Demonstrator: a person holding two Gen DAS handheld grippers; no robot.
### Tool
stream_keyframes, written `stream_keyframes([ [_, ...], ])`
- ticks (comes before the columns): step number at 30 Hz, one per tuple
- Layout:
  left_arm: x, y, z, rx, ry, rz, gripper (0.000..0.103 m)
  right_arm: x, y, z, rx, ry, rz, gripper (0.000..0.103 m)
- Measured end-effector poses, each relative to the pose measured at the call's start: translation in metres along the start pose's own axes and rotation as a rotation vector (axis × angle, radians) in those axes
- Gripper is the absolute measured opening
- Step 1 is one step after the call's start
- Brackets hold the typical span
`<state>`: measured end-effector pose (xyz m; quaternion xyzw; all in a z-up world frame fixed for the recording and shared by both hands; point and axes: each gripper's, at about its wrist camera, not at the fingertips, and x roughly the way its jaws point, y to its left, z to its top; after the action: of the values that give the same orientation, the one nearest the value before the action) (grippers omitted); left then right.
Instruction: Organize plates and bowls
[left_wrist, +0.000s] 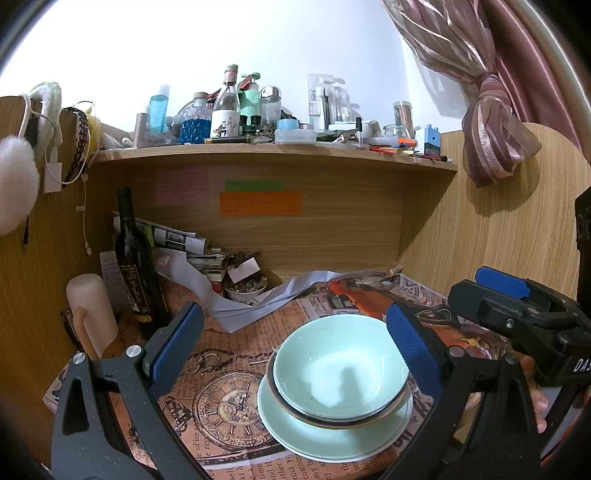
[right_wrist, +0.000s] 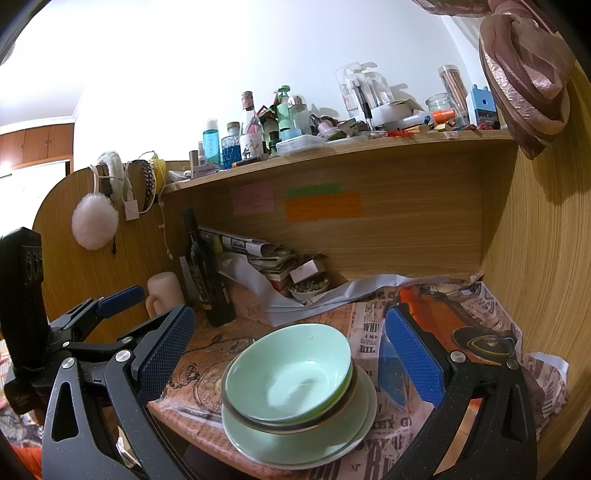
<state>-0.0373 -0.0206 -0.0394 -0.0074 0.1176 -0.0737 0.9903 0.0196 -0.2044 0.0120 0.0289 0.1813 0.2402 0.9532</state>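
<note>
Far left on the counter, a pale mug stands just beside the dark wine bottle. Next, the left gripper, jaws spread wide, nothing between them, hovering above the stack. Centre stage: the mint bowl sits nested in a dark-rimmed bowl, both resting on the green plates, all atop the printed newspaper covering. Over to the right gripper, jaws also spread apart and empty, framing the same stack from its side. Behind, a small dish of trinkets sits near the crumpled white paper.
</note>
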Motion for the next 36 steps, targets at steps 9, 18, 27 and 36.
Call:
stream_keyframes([
  [9,0.0023,-0.0005,-0.0012,-0.004,0.005,-0.003,0.101,0.0011,0.0011,-0.0013,-0.001,0.002,0.000,0.103],
  [18,0.0034,0.0051,-0.0009,-0.030,-0.002,-0.005,0.101,0.0016,-0.0009,-0.0012,0.006,0.001,0.001,0.103],
  [27,0.0065,0.0056,-0.0012,-0.017,0.009,-0.010,0.101,0.0050,-0.0023,-0.0022,0.001,0.011,0.003,0.103],
  [36,0.0076,0.0068,0.0005,-0.033,0.005,-0.014,0.101,0.0093,-0.0057,-0.0034,0.005,0.023,0.004,0.103],
])
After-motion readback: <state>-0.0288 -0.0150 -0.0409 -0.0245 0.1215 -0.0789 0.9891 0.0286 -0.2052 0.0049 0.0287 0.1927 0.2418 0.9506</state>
